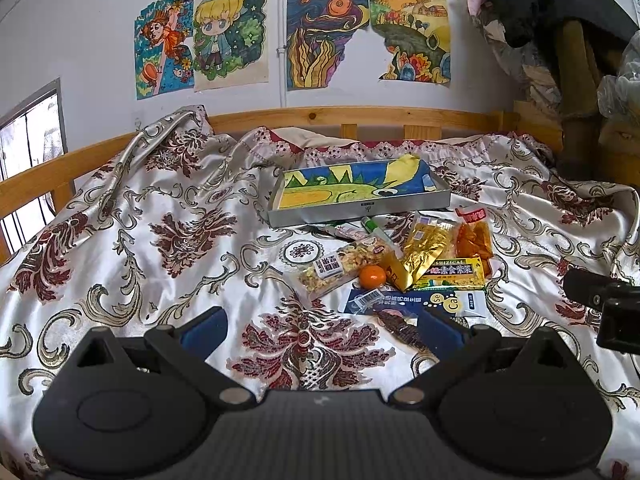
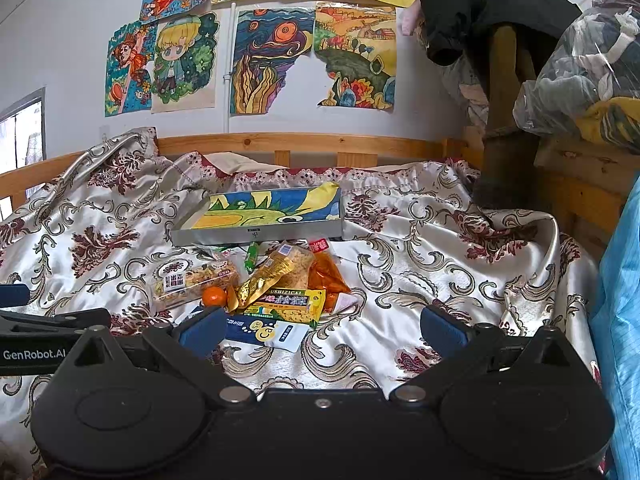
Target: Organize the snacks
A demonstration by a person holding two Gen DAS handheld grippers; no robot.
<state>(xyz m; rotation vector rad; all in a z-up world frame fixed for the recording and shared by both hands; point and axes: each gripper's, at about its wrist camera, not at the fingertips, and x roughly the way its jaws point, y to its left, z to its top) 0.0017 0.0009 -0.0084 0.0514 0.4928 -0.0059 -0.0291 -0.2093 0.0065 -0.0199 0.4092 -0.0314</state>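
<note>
- Snacks (image 1: 404, 268) lie in one loose heap on the patterned bedspread (image 1: 160, 240), just in front of a single shallow grey tray (image 1: 360, 210) lined with a coloured drawing.
- From my left wrist camera I count one small orange (image 1: 372, 276), one clear bag of mixed nibbles (image 1: 340, 266), one gold foil pouch (image 1: 424, 248), one bag of orange-red pieces (image 1: 474, 238), one yellow-and-black bar (image 1: 454, 274), one blue-and-white sachet (image 1: 416, 303), one green tube (image 1: 372, 227) and one dark brown packet (image 1: 404, 330).
- My left gripper (image 1: 320, 330) hovers over the bedspread with its two blue pads spread wide, nothing between them; its right pad (image 1: 440, 330) sits just beside the dark brown packet and the sachet.
- Only this view shows the dark brown packet; the right gripper's tip (image 1: 600, 300) pokes in at the right edge.
- From my right wrist camera the same heap (image 2: 280, 280) sits left of centre, tray (image 2: 256, 234) behind it, orange (image 2: 214, 296) and sachet (image 2: 268, 330) nearest.
- My right gripper (image 2: 322, 328) is likewise spread wide and empty; its left pad (image 2: 202, 330) overlaps the sachet's near end, and I cannot tell whether it touches.
- Only this view shows a clear bag of clothes (image 2: 588, 72) at the right and the left gripper's arm (image 2: 40, 336) marked GenRobot.AI.
</note>
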